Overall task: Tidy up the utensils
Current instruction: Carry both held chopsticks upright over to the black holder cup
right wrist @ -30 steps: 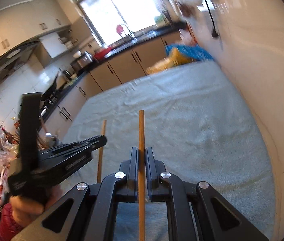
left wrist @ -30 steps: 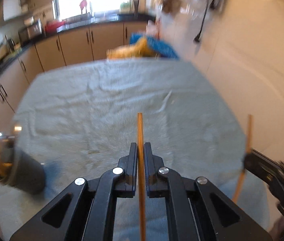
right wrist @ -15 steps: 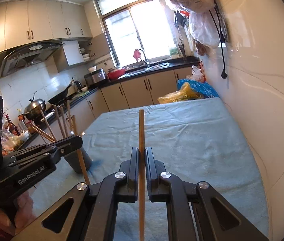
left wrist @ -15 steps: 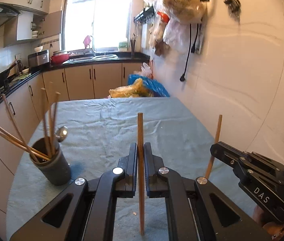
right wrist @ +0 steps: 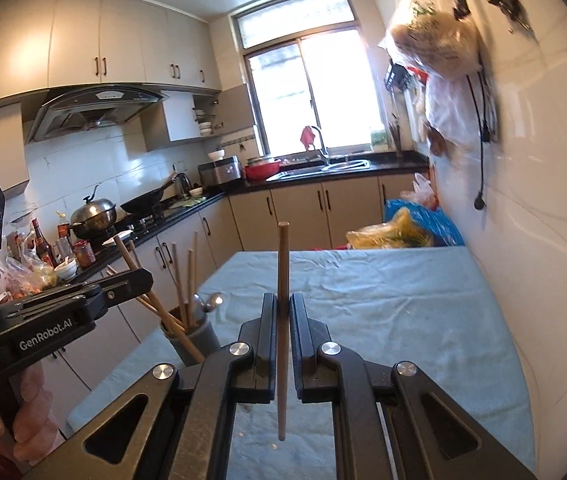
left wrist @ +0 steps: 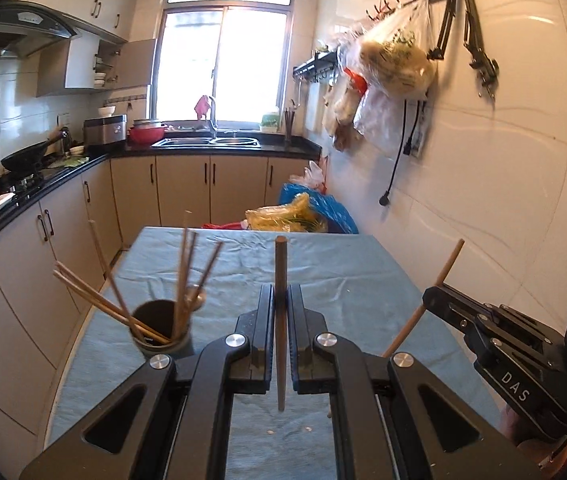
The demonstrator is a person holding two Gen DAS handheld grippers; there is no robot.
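Note:
My left gripper (left wrist: pixel 281 300) is shut on a wooden chopstick (left wrist: pixel 280 264) that stands upright between its jaws, above the table. My right gripper (right wrist: pixel 283 304) is likewise shut on a second wooden chopstick (right wrist: pixel 283 256). In the left wrist view the right gripper (left wrist: pixel 431 294) shows at the right with its chopstick (left wrist: pixel 443 268) leaning. In the right wrist view the left gripper (right wrist: pixel 139 280) shows at the left. A dark grey utensil cup (left wrist: pixel 163 334) (right wrist: pixel 199 340) stands near the table's left edge, holding several chopsticks and a spoon.
A blue-grey cloth covers the table (left wrist: pixel 343 268) (right wrist: pixel 383 300). Yellow and blue bags (left wrist: pixel 307 216) lie at its far end. A white tiled wall (left wrist: pixel 483 200) runs along the right. Kitchen cabinets and a stove counter (left wrist: pixel 23 188) flank the left.
Both grippers rose and tilted up, each keeping its chopstick; the views swung from the tabletop to the kitchen. The utensil cup now sits nearer the centre-left in the left wrist view.

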